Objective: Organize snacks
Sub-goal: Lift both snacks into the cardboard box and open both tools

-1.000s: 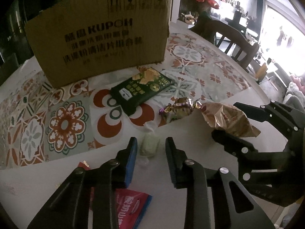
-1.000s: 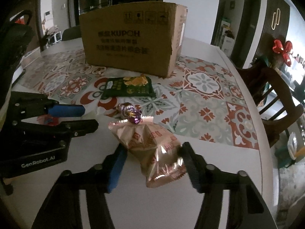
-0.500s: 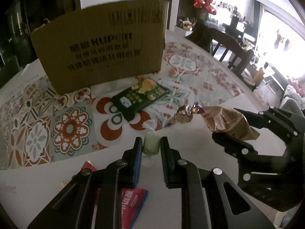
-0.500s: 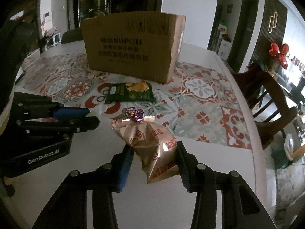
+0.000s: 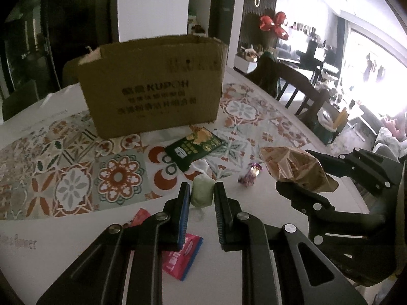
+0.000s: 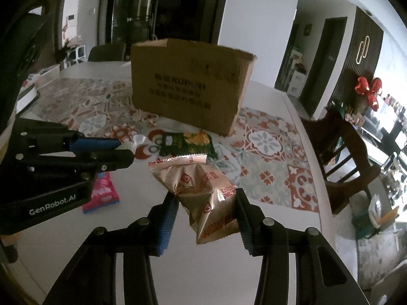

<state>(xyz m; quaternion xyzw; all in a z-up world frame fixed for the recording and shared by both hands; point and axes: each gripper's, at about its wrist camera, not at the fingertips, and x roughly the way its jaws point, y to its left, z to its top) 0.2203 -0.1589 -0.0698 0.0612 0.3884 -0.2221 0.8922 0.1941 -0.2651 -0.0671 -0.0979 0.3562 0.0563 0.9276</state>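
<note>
My left gripper (image 5: pixel 201 190) is shut on a small pale green wrapped candy (image 5: pixel 201 193) and holds it above the table. My right gripper (image 6: pixel 206 198) is shut on a gold biscuit bag (image 6: pixel 203 188), also lifted; the bag shows in the left wrist view (image 5: pixel 295 170) too. An open brown cardboard box (image 5: pixel 152 96) stands behind on the patterned cloth. A dark green snack pack (image 5: pixel 194 148) lies in front of it. A purple wrapped candy (image 5: pixel 250 176) and a pink packet (image 5: pixel 182 256) lie on the white table.
The patterned tablecloth (image 5: pixel 76 172) covers the far half of the white table (image 6: pixel 203 267). Dark wooden chairs (image 6: pixel 348 152) stand at the right edge. A white basket (image 6: pixel 48 76) sits far left.
Both grippers closed on their snacks and rose from the table. The candy and the gold bag came up with them, and the box now looks lower and farther.
</note>
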